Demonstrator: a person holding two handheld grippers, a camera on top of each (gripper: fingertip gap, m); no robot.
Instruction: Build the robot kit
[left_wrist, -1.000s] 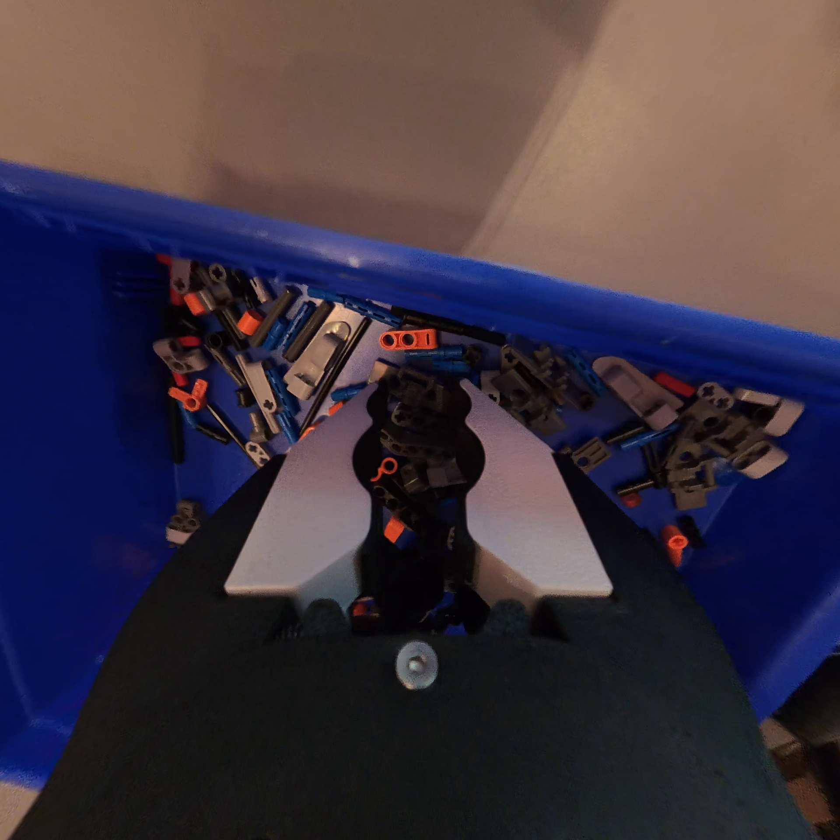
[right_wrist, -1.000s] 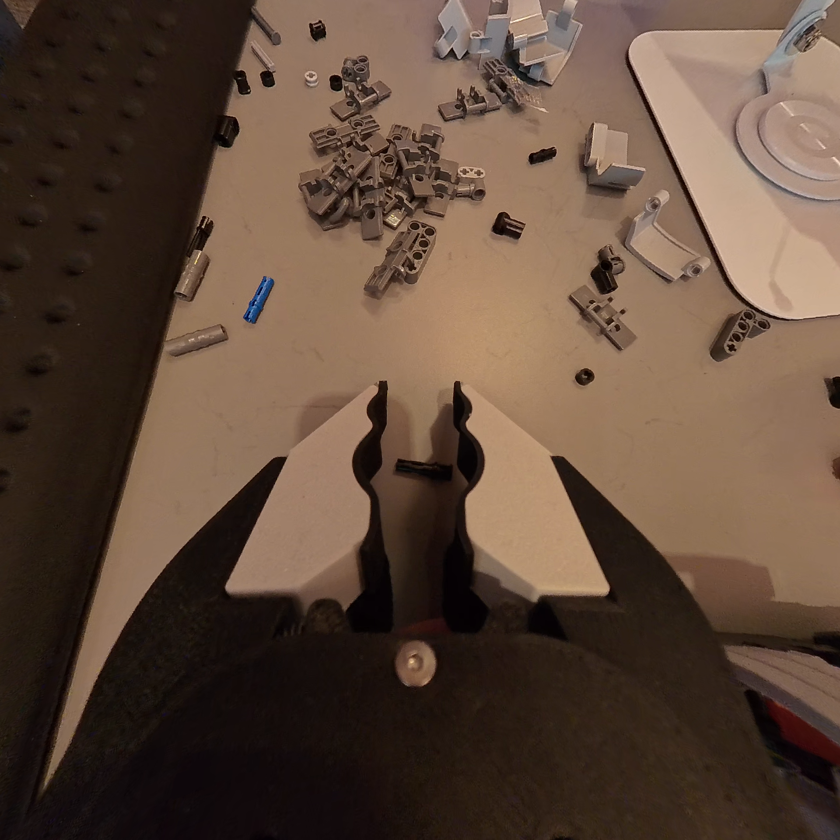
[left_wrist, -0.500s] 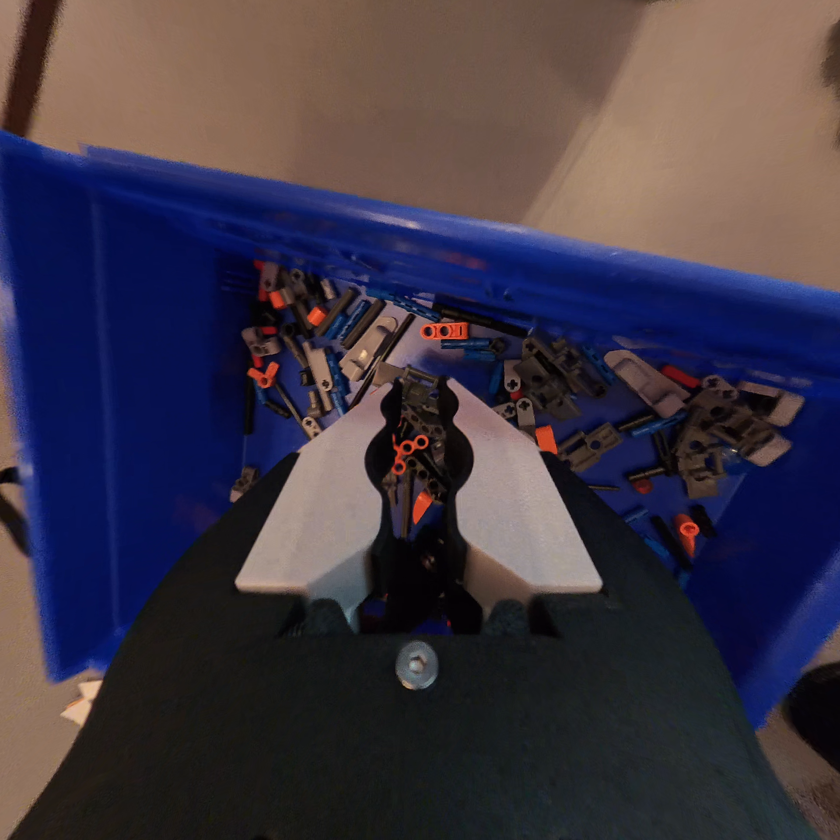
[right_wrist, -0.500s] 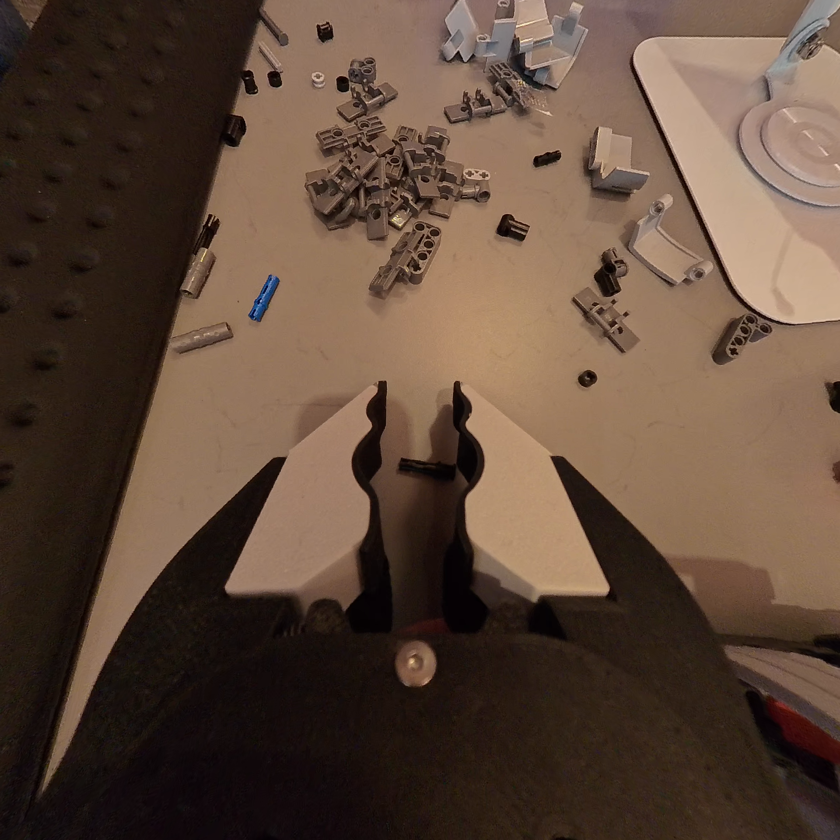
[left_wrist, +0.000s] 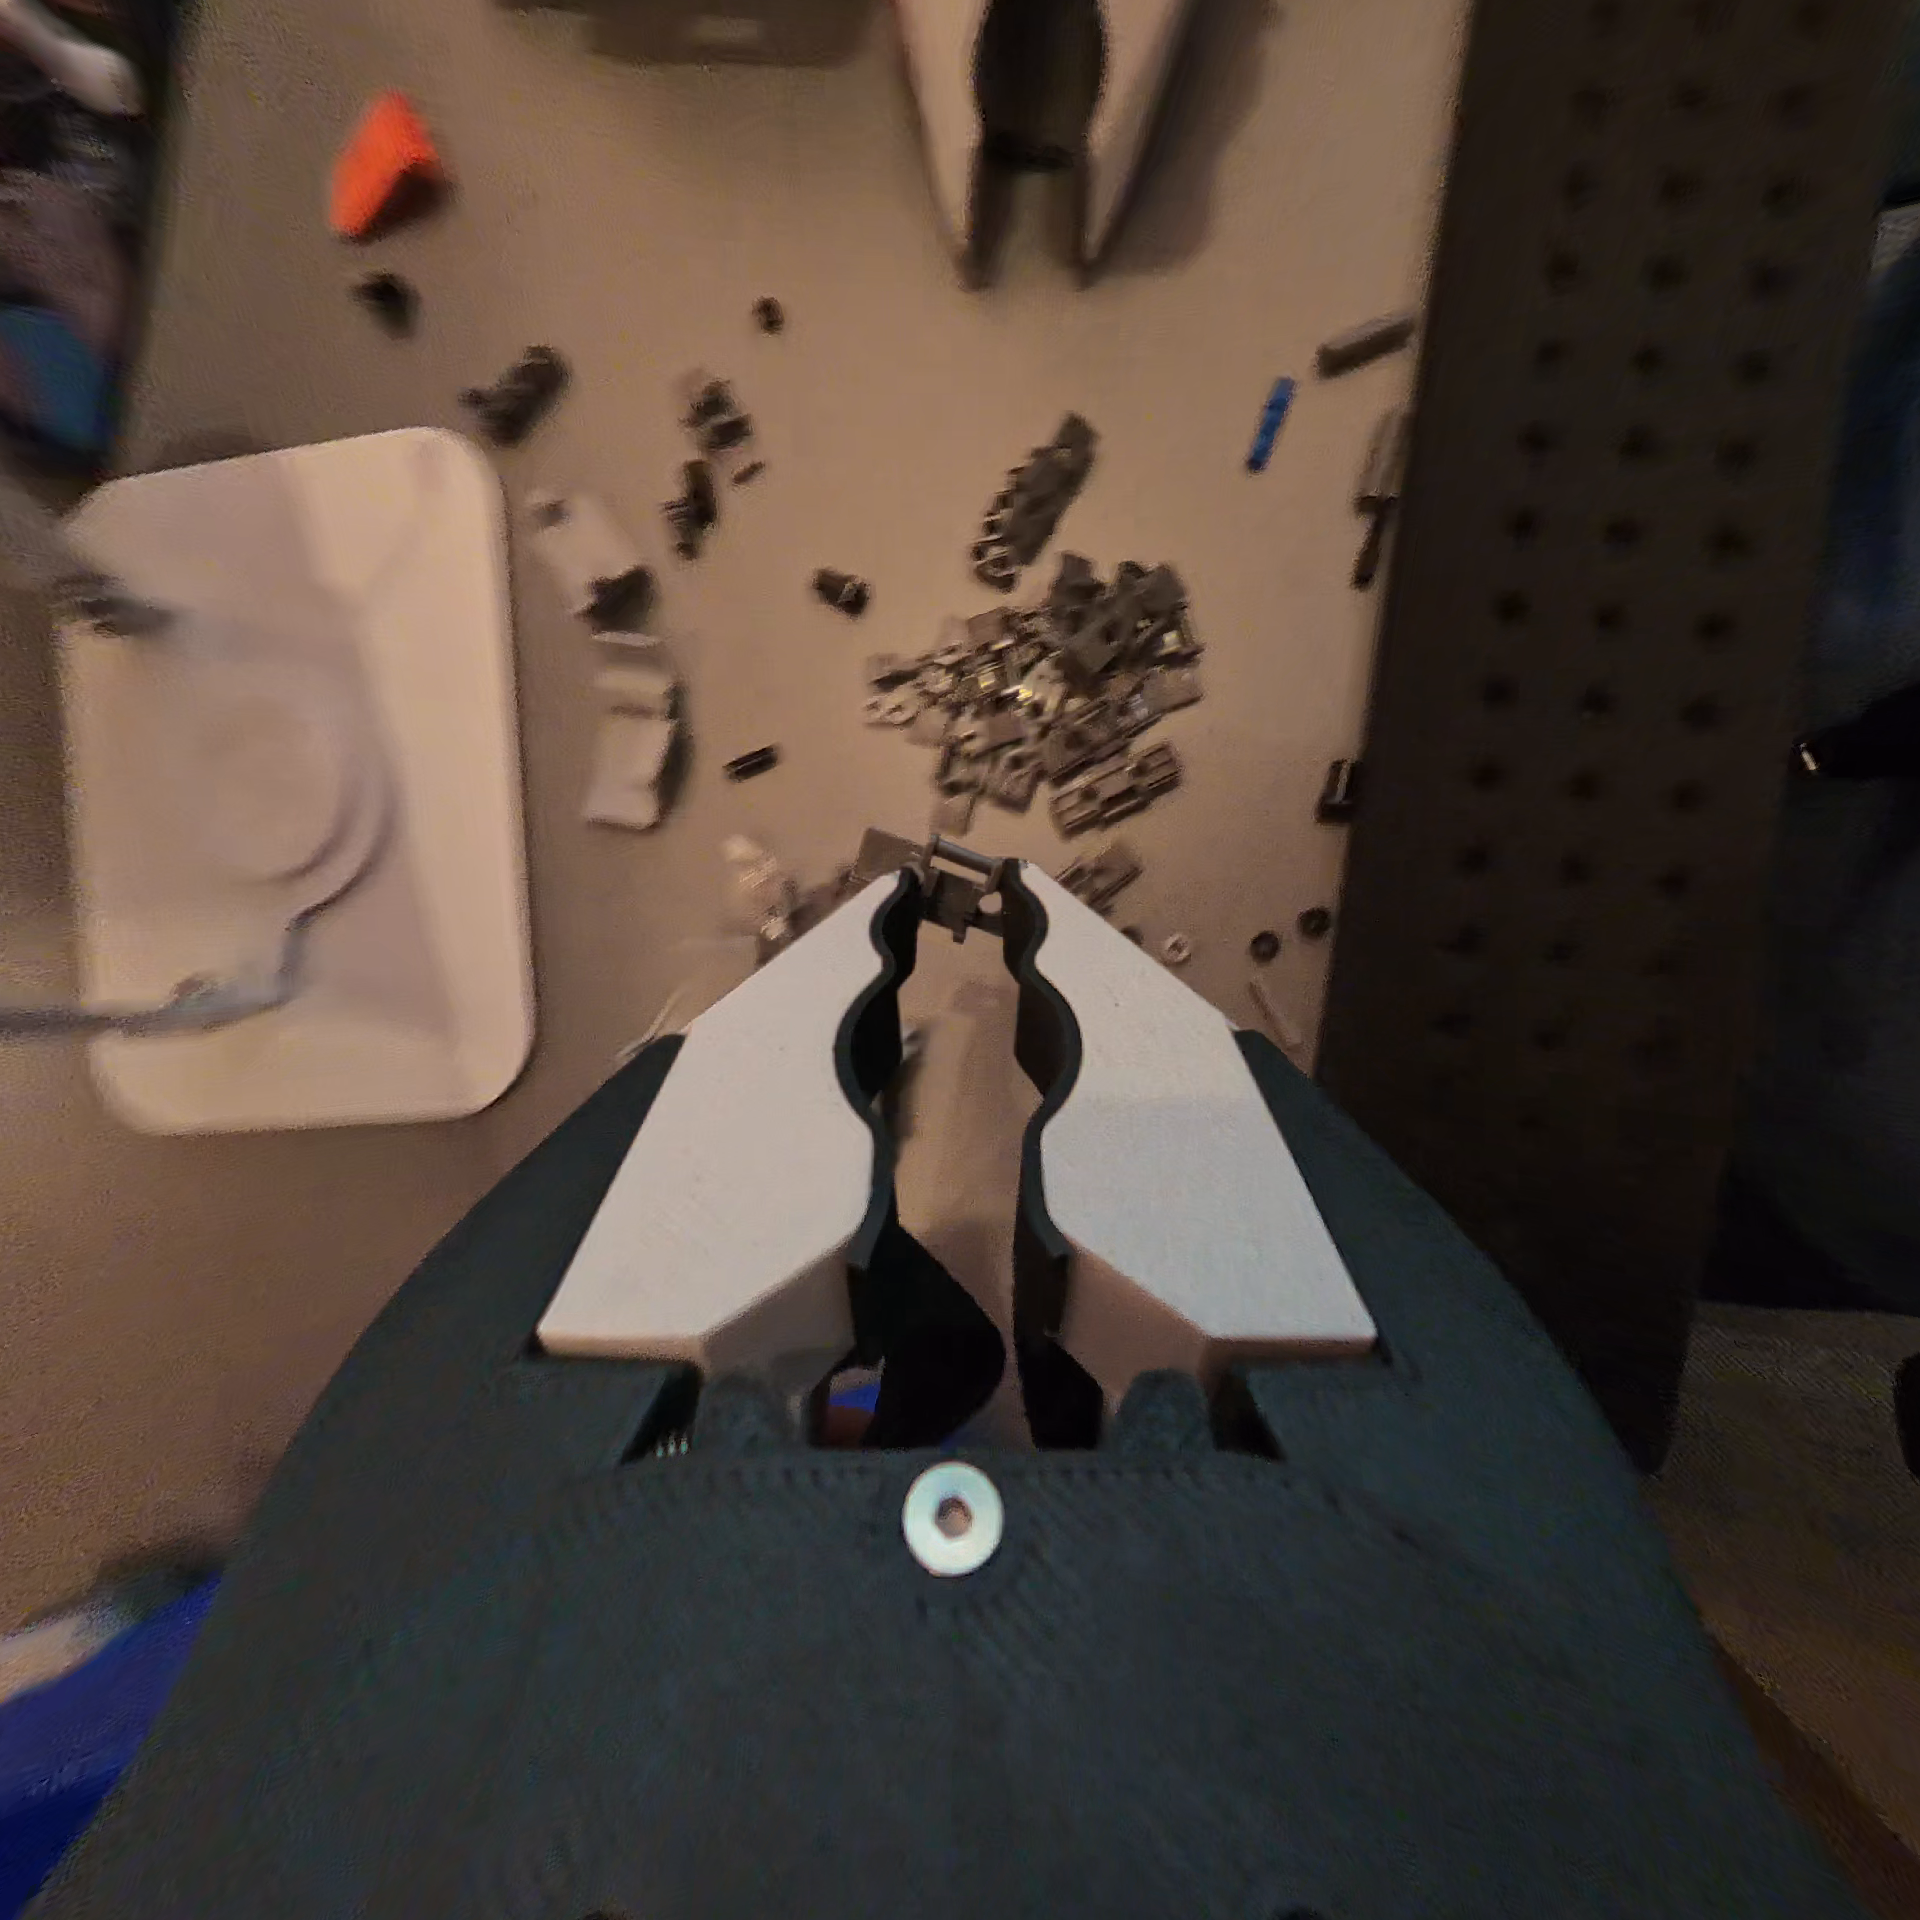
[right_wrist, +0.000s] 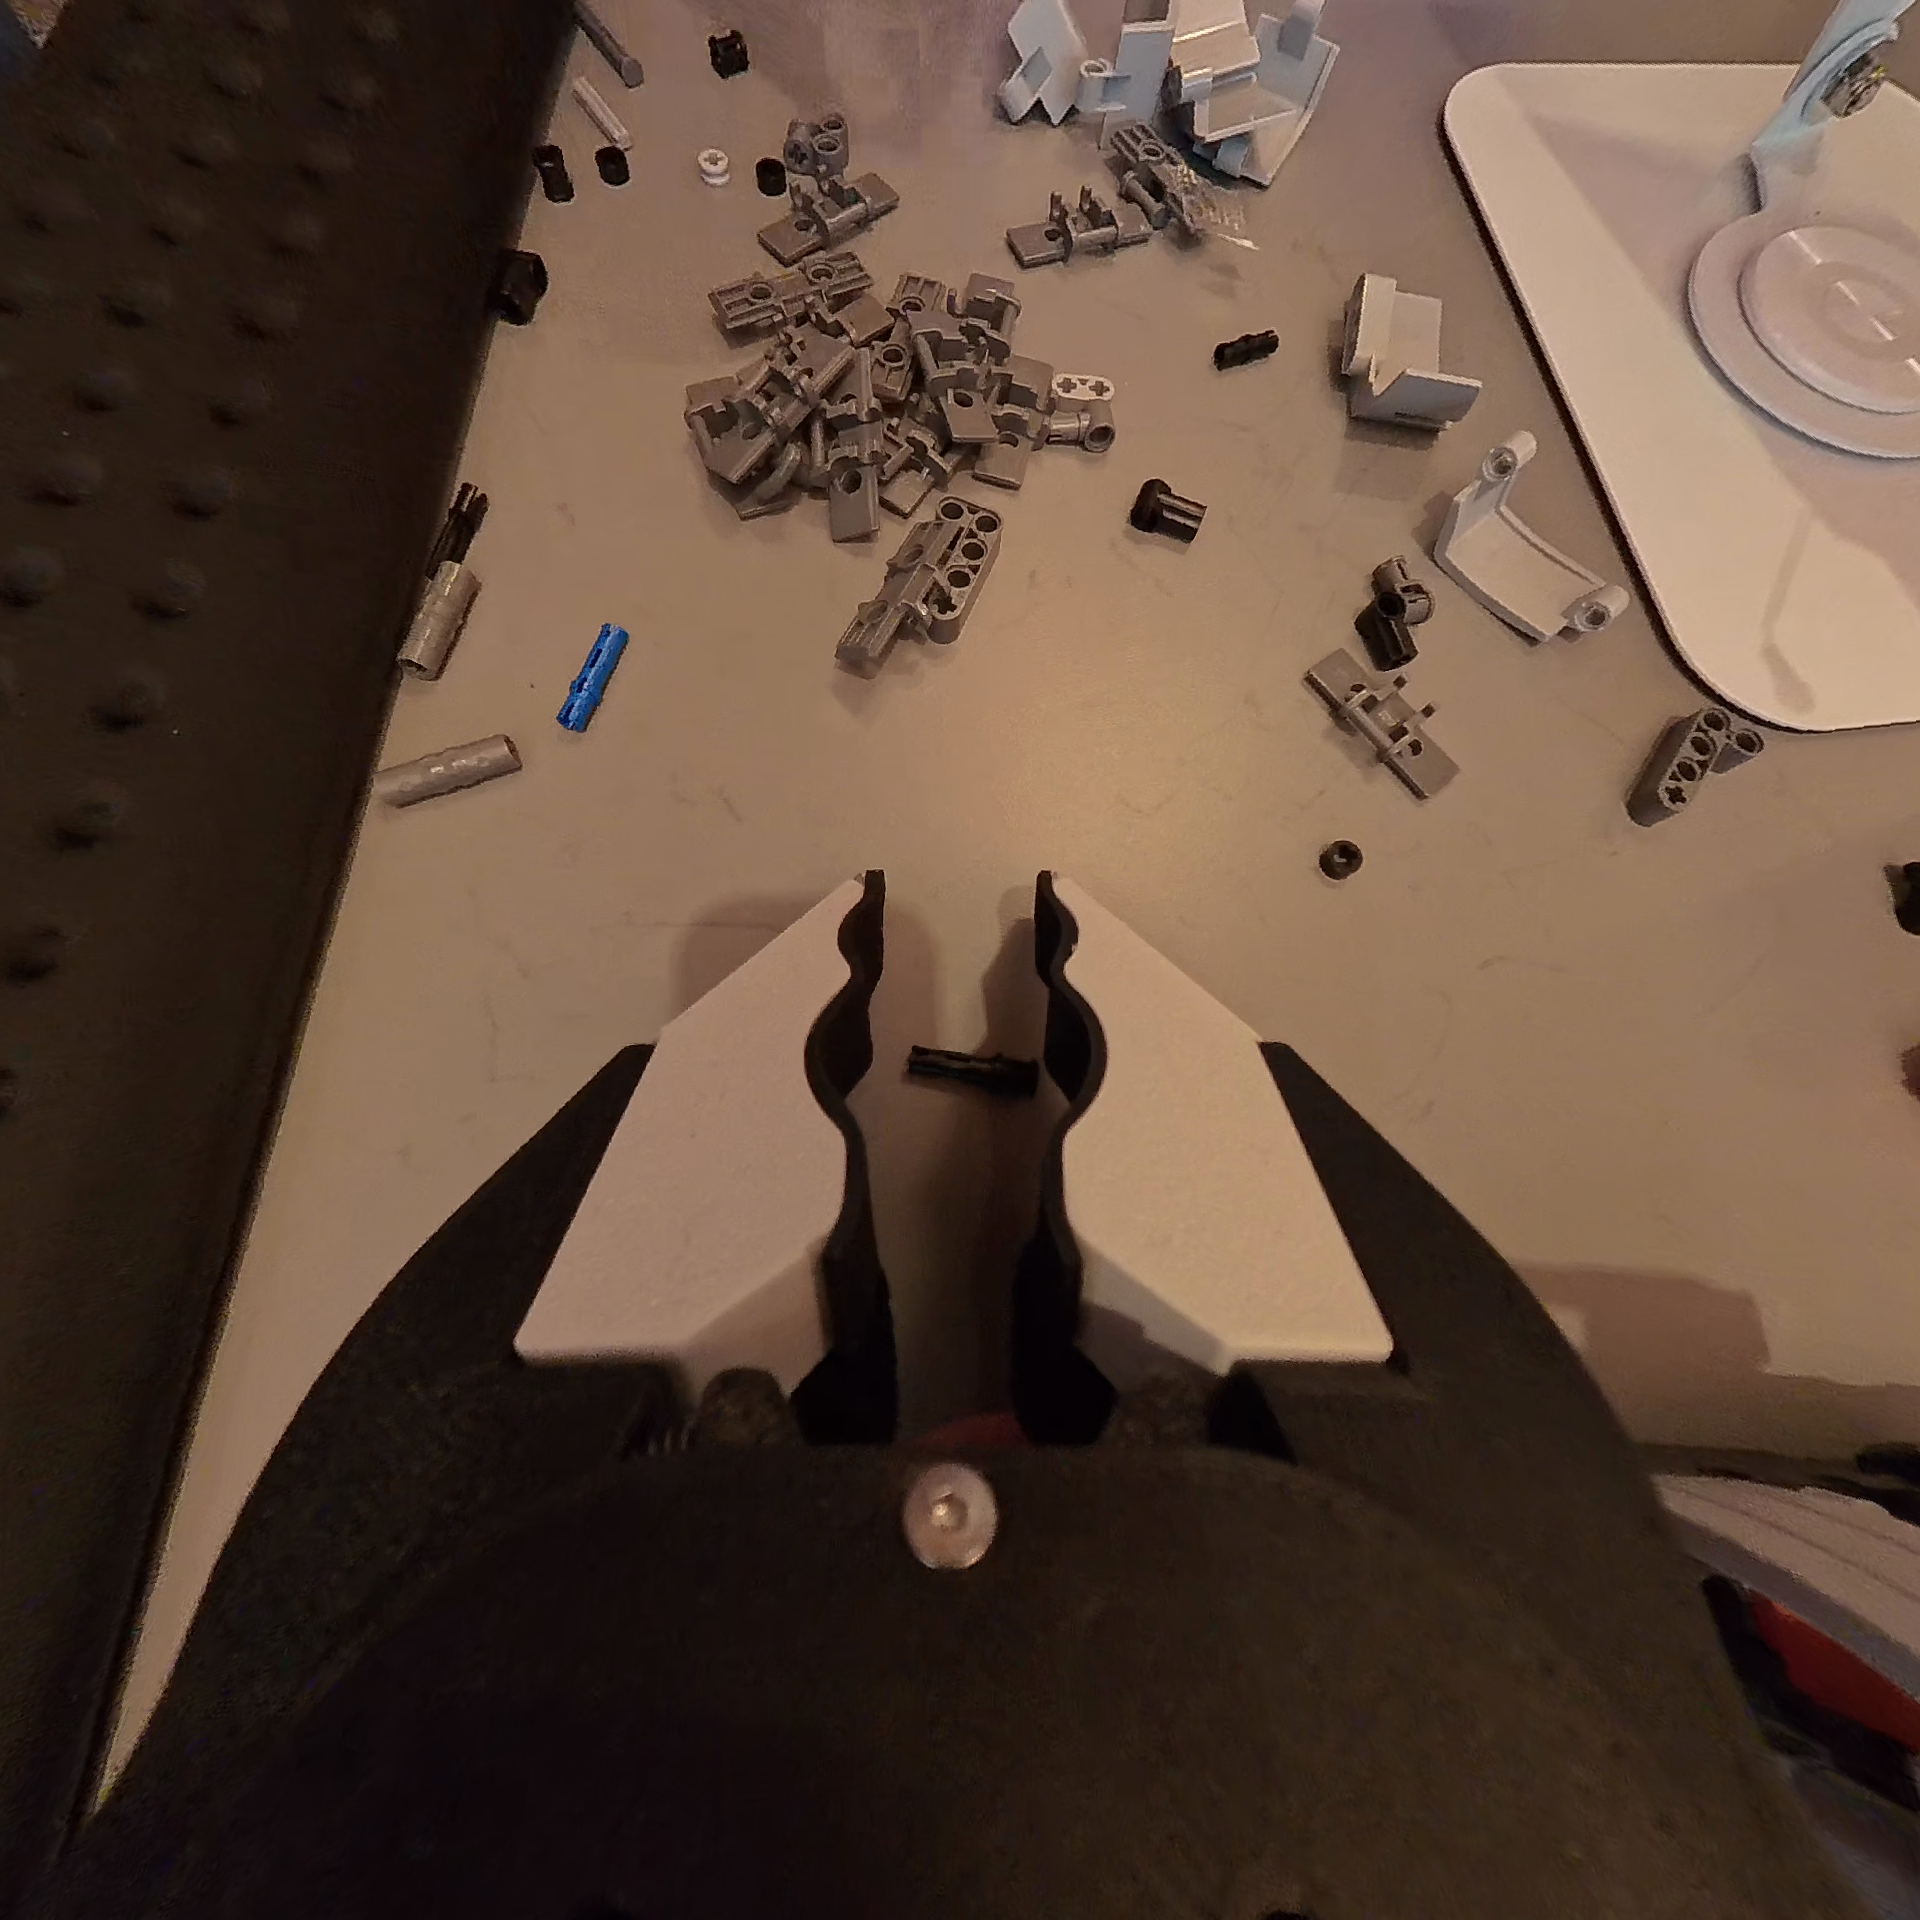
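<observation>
The left claw (left_wrist: 961, 902) is clenched at its tips on a small grey part (left_wrist: 964, 896), carried above the desk (left_wrist: 831, 260) near the grey pile (left_wrist: 1049, 686); this view is motion-blurred, so the part's exact shape cannot be told. The right claw (right_wrist: 954, 883) is released, its tips set down on or just above the desk, with a short black pin (right_wrist: 971, 1068) lying crosswise between its fingers (right_wrist: 727, 1122) — one end close to the right-hand pad, though whether it touches cannot be told.

Near the pile a blue pin (right_wrist: 594, 677), a grey axle (right_wrist: 447, 770) and a few black bushes lie apart. A white tray (right_wrist: 1621, 343) sits at the right of the right view, and a black studded mat (right_wrist: 208, 520) along its left edge. An orange piece (left_wrist: 382, 166) lies far off in the left view.

How far things stand: one part is lifted and in hand, the black pin is bracketed but ungripped, and most pieces lie loose and unjoined.

No brand, label or readable writing shows in either view.
</observation>
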